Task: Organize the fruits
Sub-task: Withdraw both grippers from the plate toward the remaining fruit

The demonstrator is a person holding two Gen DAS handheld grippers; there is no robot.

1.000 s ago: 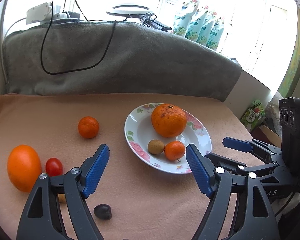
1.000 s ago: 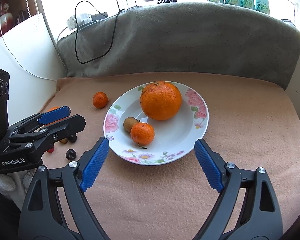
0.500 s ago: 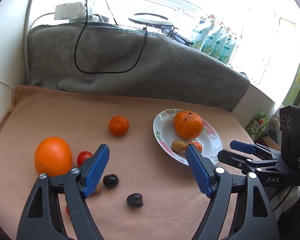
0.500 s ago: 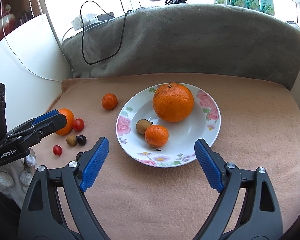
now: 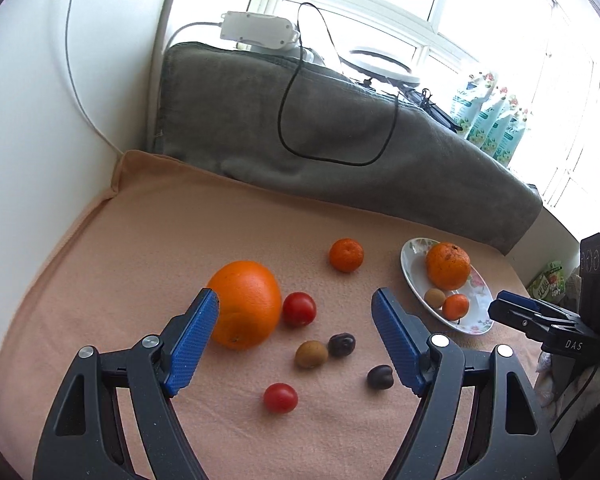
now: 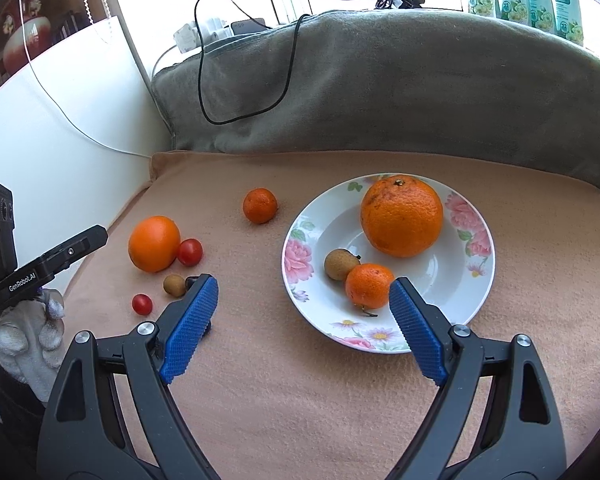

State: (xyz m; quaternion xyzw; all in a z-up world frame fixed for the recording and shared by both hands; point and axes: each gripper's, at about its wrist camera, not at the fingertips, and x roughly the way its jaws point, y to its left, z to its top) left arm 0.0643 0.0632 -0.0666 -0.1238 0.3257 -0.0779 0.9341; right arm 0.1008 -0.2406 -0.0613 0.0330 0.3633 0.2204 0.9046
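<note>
Step in hand: gathering loose fruit onto the floral plate (image 6: 478, 216); judged part done.

On the plate: one large orange (image 6: 402, 216), one small mandarin (image 6: 368, 285), one brown longan (image 6: 338, 264).

Loose on the peach blanket (image 5: 140, 240), left of the plate: a big orange (image 5: 246, 304) touching a red tomato (image 5: 299, 309); a second mandarin (image 5: 346, 255) nearer the plate; a brown longan (image 5: 311, 354) beside a dark fruit (image 5: 341, 345); another dark fruit (image 5: 380, 377); a smaller tomato (image 5: 280, 398).

Left gripper (image 5: 296, 340): jaws wide apart, nothing held, poised over the loose cluster, left pad just beside the big orange.

Right gripper (image 6: 304, 328): jaws wide apart, empty, near the plate's front rim.

Next move, as judged: lower the left gripper onto one fruit only; the neighbours lie close and could roll.

Room: wall and blanket edge at left; grey cushion (image 5: 340, 148) behind; bare blanket lies between cluster and plate.
</note>
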